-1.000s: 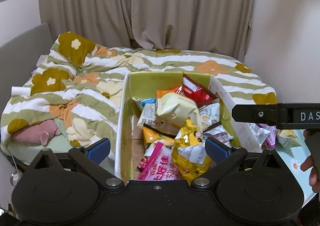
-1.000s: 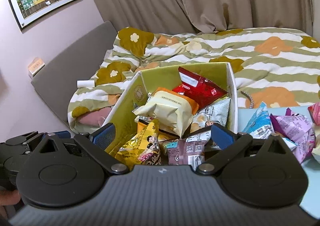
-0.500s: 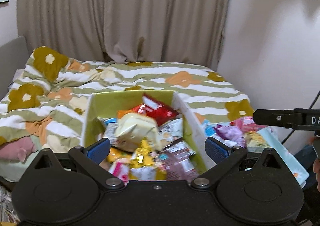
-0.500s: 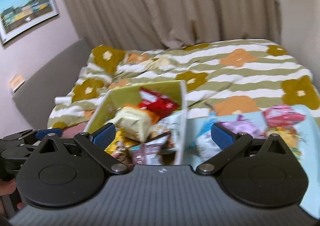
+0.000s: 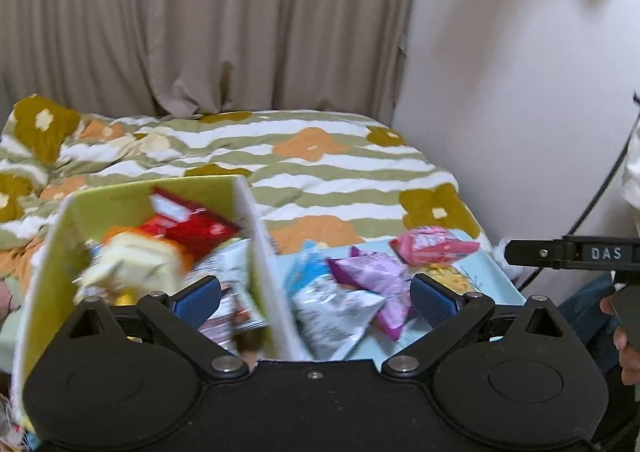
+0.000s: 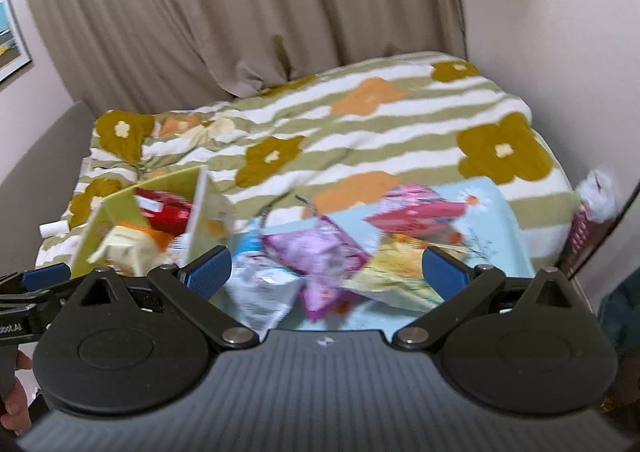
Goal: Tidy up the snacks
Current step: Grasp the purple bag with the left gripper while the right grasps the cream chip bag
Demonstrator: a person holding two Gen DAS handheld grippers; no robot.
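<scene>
Both views have swung right — box [image 5: 256, 228] to loose snacks [image 6: 316, 256] (blurred); both grippers [image 5: 316, 298] [image 6: 326, 272] gape, empty.

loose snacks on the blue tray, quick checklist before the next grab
1. Right hand-held gripper open, nothing held: ok.
2. Left hand-held gripper open, nothing held: ok.
3. Loose packets in front of the right one, purple packet nearest centre: ok.
4. Picture steady enough to aim: not ok, both views blurred.
5. Green box has room: cannot tell, already piled high.
6. Silver packet clear of the purple one: not ok, they overlap.
</scene>
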